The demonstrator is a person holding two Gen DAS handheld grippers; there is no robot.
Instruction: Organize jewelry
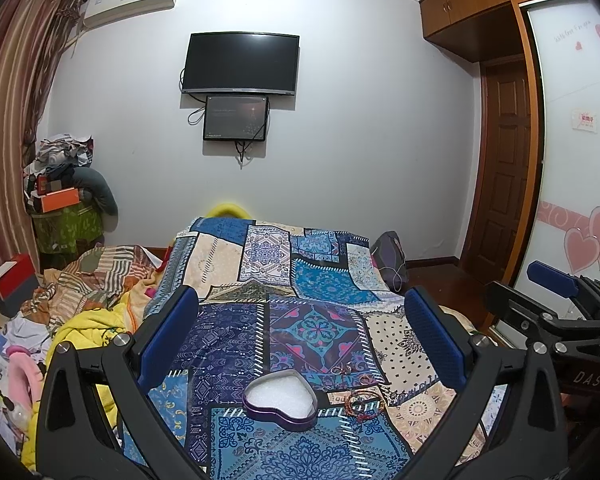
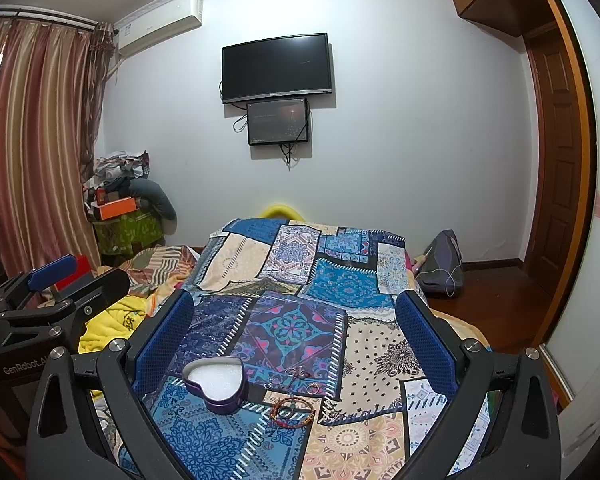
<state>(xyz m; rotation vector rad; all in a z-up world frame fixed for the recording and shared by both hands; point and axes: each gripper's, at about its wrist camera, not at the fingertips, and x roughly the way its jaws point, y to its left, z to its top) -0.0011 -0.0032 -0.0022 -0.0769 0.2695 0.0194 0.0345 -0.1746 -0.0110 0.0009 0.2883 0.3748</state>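
Claws both gape wide, empty: left claw point(image 1: 300, 332), right claw point(image 2: 296, 328) hover above bed point(image 2: 380, 356). Heart tin point(image 2: 216, 384) lidless, ready; bracelets point(image 2: 292, 410) loose beside it.

— What carried the things?

— A bed point(image 1: 228, 264) under a blue patchwork cover point(image 2: 332, 280).

— And on the cover?

— A purple heart-shaped tin point(image 1: 280, 404), open, white foam inside. Just right of it lay a red beaded bracelet point(image 2: 292, 410), and beyond that a few small rings point(image 2: 300, 372), too tiny to tell apart.

— Anything else?

— Crumpled yellow blanket point(image 1: 88, 332) and striped bedding point(image 1: 108, 276) on the left.
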